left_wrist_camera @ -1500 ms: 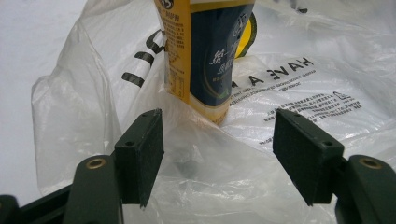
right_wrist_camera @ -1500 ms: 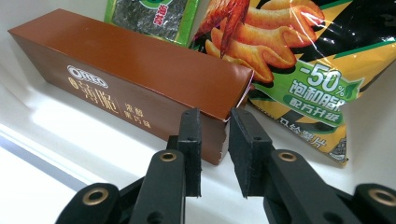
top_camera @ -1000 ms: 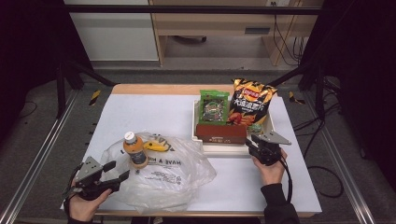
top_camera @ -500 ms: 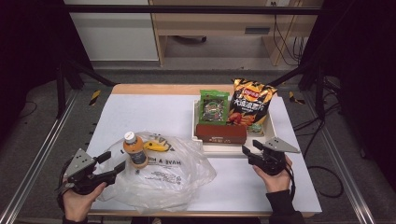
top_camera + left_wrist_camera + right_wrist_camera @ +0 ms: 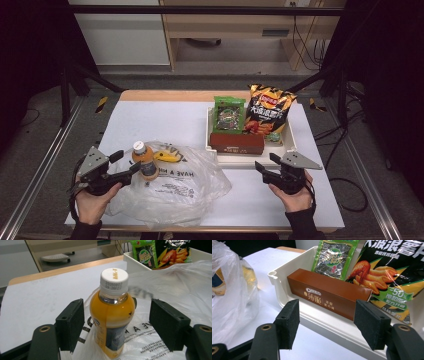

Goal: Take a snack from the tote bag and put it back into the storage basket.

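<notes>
Two grippers over white matte worktop [image 5: 165, 120]. Left gripper [image 5: 117, 322]: fingers [image 5: 71, 323] spread, just been opening, flat black foam-like pads either side of juice bottle [image 5: 112, 322] without touching it. Bottle upright, clear smooth plastic, orange liquid, ribbed white cap with printed date, wrap label partly legible; base cut off at lower frame edge. Stands on crinkled translucent plastic bag [image 5: 175, 187] with black lettering, near front left of worktop. Yellow item [image 5: 167, 156] behind bottle, partly under bag film, identity unclear.

Right gripper [image 5: 327, 326]: fingers [image 5: 288, 322] released, just been opening, nothing between pads, aimed at white hard-plastic tray [image 5: 287, 267] with rounded rim. Inside tray: rectangular brown cardboard biscuit box [image 5: 329, 296] lying on long side at front wall; glossy green foil packet [image 5: 333, 257] and black-orange crisp bag [image 5: 387, 277] upright behind it, tops cropped in right gripper view, lower parts hidden by box.
</notes>
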The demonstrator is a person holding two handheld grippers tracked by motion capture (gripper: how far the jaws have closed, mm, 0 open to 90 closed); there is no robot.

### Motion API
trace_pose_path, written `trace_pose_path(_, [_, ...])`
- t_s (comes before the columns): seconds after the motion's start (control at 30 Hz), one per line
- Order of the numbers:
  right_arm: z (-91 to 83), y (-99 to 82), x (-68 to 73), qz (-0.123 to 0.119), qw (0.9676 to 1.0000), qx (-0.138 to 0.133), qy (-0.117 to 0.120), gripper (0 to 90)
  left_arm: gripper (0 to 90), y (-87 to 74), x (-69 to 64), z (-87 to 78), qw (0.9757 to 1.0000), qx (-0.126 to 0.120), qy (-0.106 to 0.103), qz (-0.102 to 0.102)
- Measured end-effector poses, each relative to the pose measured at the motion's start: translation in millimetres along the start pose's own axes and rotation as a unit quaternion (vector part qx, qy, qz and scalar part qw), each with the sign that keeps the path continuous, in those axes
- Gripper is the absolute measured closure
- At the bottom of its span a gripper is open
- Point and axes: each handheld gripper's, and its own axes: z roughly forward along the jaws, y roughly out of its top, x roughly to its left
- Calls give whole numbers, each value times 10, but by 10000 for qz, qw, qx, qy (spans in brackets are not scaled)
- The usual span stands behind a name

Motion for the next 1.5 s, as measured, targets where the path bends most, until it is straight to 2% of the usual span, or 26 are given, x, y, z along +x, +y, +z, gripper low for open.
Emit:
trace_pose_path(0.17, [-54, -20, -25, 15, 10000, 0, -10, 371, 266, -1, -28, 174, 9999, 152, 81, 15])
trace_pose_path(0.23, [-63, -28, -41, 48, 10000, 20, -26, 370, 262, -10, -43, 258, 9998, 182, 95, -38])
trace_pose_path(0.37, [-69, -52, -60, 68, 9999, 70, -30, 369, 246, -39, -79, 389, 9989, 345, 299, 55])
trace_pose_path(0.5, [-64, -72, -75, 103, 9999, 107, -10, 367, 245, -78, -57, 459, 9983, 440, 390, -14])
trace_pose_path(0.6, [-66, -77, -83, 119, 9999, 116, -11, 367, 244, -98, -23, 516, 9983, 458, 340, -117])
trace_pose_path(0.8, [-52, -81, -63, 83, 9999, 120, 29, 367, 267, -121, -33, 623, 9977, 581, 303, -143])
trace_pose_path(0.87, [-38, -85, -55, 67, 9998, 154, 47, 367, 294, -127, -41, 639, 9976, 577, 351, -123])
trace_pose_path(1.0, [-31, -90, -52, 79, 9998, 156, 58, 368, 301, -125, -31, 628, 9974, 570, 364, -230])
trace_pose_path(1.17, [-22, -98, -53, 62, 9998, 176, 54, 368, 305, -123, -30, 606, 9971, 558, 457, -254])
trace_pose_path(1.23, [-23, -98, -51, 67, 9998, 186, 57, 368, 306, -114, -38, 577, 9975, 482, 454, -250])
trace_pose_path(1.4, [-45, -92, -72, 92, 9999, 137, 42, 368, 307, 1, -97, 418, 9993, 236, 178, -220])
trace_pose_path(1.5, [-57, -86, -77, 93, 9999, 111, 35, 369, 307, 83, -199, 337, 9999, 126, 14, -82])
